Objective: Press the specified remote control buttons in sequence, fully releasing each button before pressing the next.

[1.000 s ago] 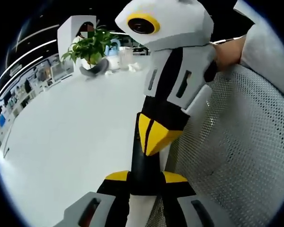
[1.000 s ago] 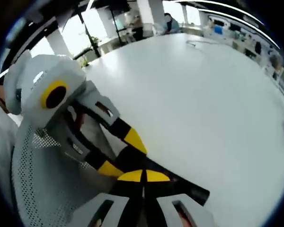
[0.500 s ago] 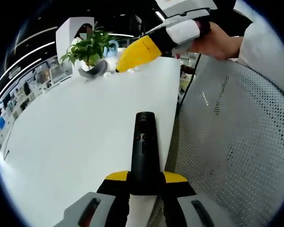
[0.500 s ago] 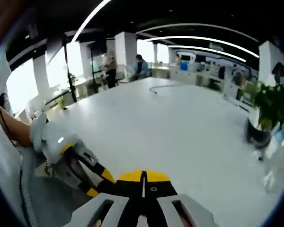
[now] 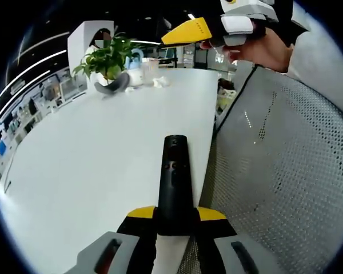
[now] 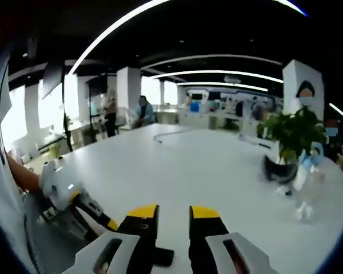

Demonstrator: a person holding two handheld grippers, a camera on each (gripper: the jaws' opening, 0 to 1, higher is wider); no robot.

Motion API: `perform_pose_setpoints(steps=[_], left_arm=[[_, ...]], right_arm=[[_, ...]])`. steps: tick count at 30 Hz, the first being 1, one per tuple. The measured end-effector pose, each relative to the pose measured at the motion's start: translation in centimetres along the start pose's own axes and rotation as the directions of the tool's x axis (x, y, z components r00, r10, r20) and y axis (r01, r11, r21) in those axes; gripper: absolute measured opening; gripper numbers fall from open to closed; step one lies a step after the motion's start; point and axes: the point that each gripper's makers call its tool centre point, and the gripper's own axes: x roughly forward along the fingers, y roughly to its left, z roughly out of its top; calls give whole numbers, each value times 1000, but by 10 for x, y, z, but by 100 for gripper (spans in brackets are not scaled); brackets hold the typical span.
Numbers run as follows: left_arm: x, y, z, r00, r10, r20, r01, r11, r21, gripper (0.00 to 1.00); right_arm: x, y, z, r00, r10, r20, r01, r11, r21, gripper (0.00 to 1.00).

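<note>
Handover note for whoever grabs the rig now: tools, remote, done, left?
Left tool: shut on the black remote, which points out over the white table edge.
Right tool: open, holding nothing, lifted clear of the remote; seen raised at top of the left gripper view.
Done: cannot tell from these views which buttons have been pressed.
Left: bring the right tool down to the next button, probably shut for a tip press, and release fully between presses.

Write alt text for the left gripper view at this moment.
The left gripper holds a black remote control over the edge of a white table. The right gripper hangs above, in a hand, with a potted plant far back.
</note>
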Motion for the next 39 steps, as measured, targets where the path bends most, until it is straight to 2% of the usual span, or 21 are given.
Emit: perform_pose_setpoints(steps=[2, 4, 11, 14, 17, 21, 24, 28, 31, 34, 39], left_arm=[[0, 0, 0, 1000, 1, 1, -1, 1000, -2, 25], [0, 0, 0, 1000, 1, 1, -1, 1000, -2, 25], [0, 0, 1, 1000, 0, 4, 0, 1000, -4, 25], [0, 0, 1, 1000, -1, 6, 1, 1000, -2, 25], [0, 1, 1, 1000, -2, 9, 2, 1000, -6, 25], [0, 0, 1, 1000, -2, 9, 2, 1000, -3, 25], [0, 0, 1, 1000, -3, 9, 3, 1000, -3, 25], [0, 0, 1, 1000, -3, 8, 3, 1000, -2, 25], [0, 0, 1, 1000, -5, 6, 5, 1000, 2, 25], [0, 0, 1, 1000, -8, 0, 8, 1000, 9, 25], [0, 0, 1, 1000, -12, -24, 13, 1000, 16, 25]], right_arm=[[0, -2, 0, 1000, -7, -4, 7, 1000, 2, 20], [0, -3, 2, 1000, -11, 20, 11, 1000, 12, 21], [-1, -15, -2, 999, -37, 2, 37, 996, 77, 21], [-3, -21, -1, 998, -56, 15, 54, 993, 104, 22], [-3, -22, 0, 998, -67, 18, 65, 992, 104, 29], [-4, -27, 5, 993, -109, 50, 106, 992, 62, 45], [-5, -31, 6, 990, -129, 55, 125, 990, 69, 55], [-4, -33, 3, 991, -132, 37, 128, 988, 89, 59], [-2, -33, 3, 989, -145, 38, 143, 988, 65, 72], [-4, -35, 8, 985, -161, 66, 158, 986, 44, 77], [-6, -39, 10, 981, -173, 86, 167, 983, 74, 81]])
